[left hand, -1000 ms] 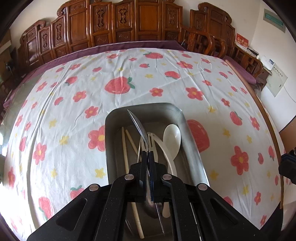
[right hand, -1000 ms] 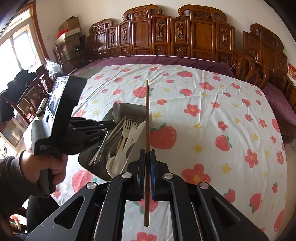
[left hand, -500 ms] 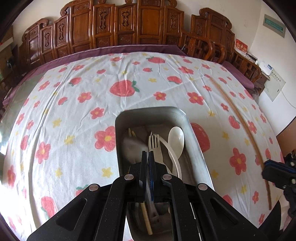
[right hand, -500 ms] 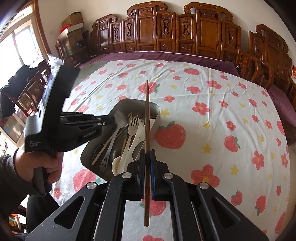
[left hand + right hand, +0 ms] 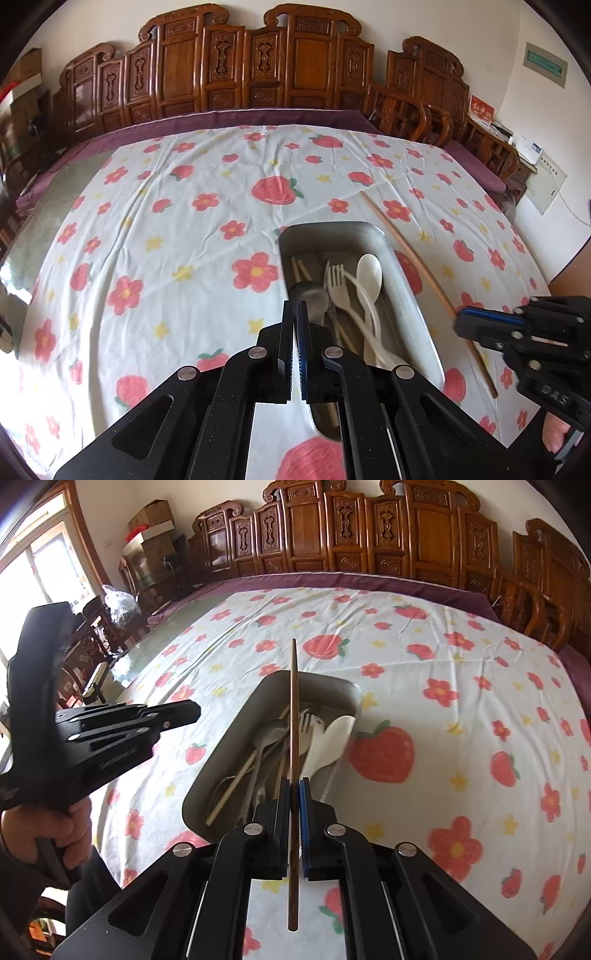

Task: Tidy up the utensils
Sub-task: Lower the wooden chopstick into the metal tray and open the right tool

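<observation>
My right claw (image 5: 293,794) pinches a brown chopstick (image 5: 293,716) over the metal tray (image 5: 236,738); my left claw (image 5: 295,317) pressed together, holding nothing, beside it.

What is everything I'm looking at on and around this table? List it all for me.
Tablecloth: one, white with red flowers and strawberries, covering the table.
Tray: one, grey metal, on the tablecloth.
White spoon: one, white, in the tray.
White fork: one, white, in the tray beside the white spoon.
Metal spoon: one, grey, in the tray.
Pale chopsticks: at least two, light wood, in the tray.
Chairs: a row, dark carved wood, along the far side.
Boxes: a few, cardboard, far left corner.
Brown chopstick: one, dark brown, in the right gripper.
Left gripper: black, shut, empty, by the tray.
Right gripper: black, shut on the brown chopstick, above the tray.
Hand: one, holding the left gripper's handle.
</observation>
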`<state>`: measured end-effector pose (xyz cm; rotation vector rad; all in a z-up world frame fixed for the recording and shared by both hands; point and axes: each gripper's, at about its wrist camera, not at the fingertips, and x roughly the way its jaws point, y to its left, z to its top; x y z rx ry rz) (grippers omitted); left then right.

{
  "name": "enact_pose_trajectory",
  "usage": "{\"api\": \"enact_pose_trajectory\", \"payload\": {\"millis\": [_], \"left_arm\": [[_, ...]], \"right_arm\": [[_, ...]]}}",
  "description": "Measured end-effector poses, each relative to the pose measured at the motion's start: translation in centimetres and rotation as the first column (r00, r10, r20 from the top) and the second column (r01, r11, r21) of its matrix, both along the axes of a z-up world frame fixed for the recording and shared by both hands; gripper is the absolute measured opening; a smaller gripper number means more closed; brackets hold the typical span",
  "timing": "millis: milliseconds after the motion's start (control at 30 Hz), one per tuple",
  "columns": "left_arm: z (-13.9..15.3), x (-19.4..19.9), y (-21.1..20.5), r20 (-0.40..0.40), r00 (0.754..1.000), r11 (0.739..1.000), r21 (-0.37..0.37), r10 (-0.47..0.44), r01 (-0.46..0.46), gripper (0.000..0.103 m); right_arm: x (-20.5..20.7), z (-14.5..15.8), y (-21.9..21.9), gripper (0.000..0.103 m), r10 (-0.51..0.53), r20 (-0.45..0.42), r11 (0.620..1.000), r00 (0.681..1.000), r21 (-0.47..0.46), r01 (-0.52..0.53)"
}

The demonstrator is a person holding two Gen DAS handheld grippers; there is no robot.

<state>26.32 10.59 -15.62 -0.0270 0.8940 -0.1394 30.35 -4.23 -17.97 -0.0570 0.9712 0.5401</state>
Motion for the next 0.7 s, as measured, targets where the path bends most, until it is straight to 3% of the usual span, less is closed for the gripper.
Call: {"api": "enact_pose_trajectory", "payload": {"millis": [233,500,700], "left_arm": [[0.3,-1.3,1.3,0.011,1.0,1.0,-0.013,0.012,-0.012,0.001],[0.3,-1.9,2.3,0.01,1.0,1.0,-0.019,0.021,-0.021,0.001],[0.6,-2.2,2.7,0.017,1.0,1.0,-0.019,0.023,-0.023,0.001]], "right_arm": [[1.8,-1.9,2.0,0.006,0.013,-0.077,1.0,0.997,0.021,-0.011],[3.5,-4.6,5.1,0.006,0.037,-0.114,0.996,0.993,-0.076,-0.046],[3.8,-4.8,5.2,0.006,0.037,-0.117,0.995,0.992,-0.085,-0.047]]}}
